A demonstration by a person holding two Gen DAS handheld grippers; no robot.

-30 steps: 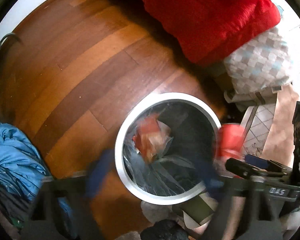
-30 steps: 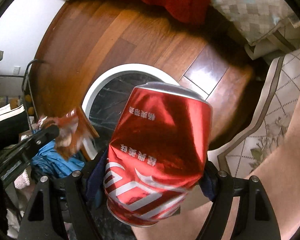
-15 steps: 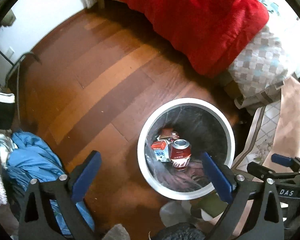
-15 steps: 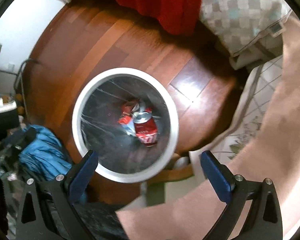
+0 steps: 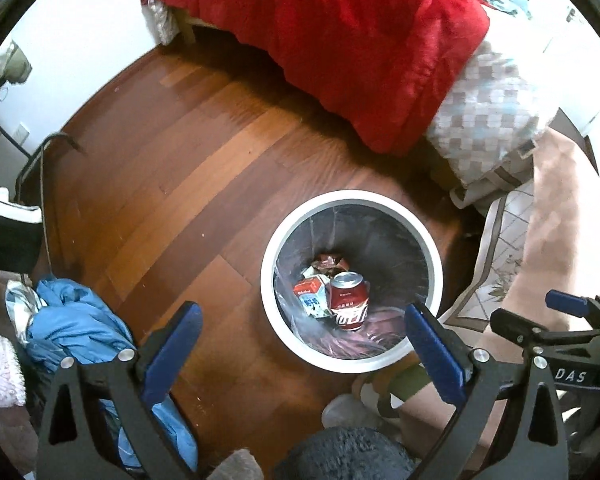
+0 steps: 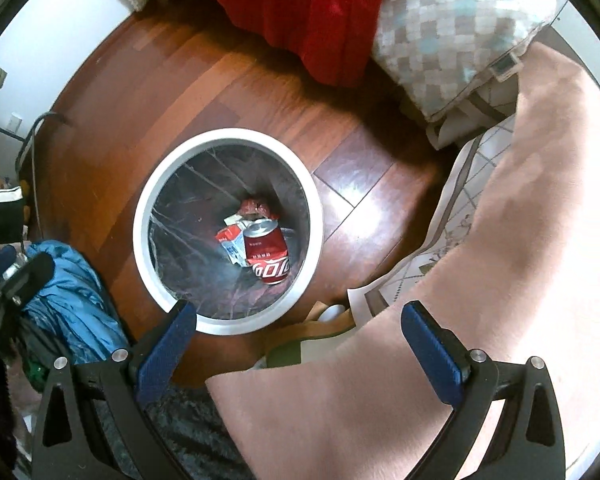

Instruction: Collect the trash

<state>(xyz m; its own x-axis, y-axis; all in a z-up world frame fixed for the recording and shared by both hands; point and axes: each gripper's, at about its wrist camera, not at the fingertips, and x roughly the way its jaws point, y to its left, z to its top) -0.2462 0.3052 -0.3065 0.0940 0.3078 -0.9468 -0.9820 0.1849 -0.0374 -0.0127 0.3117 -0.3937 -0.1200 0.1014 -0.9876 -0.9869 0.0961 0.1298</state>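
Can on its side in bin, top toward red blanket.

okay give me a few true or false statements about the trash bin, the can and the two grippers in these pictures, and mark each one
1. The red soda can lies inside the white-rimmed trash bin. True.
2. The right gripper is clamped on the can. False: its jaws stand wide apart with nothing between them.
3. A small red and white carton lies beside the can in the bin. True.
4. The left gripper holds a crumpled wrapper. False: it is open and empty; a crumpled wrapper lies in the bin.
5. The bin stands on a tiled floor. False: it stands on a wooden plank floor.
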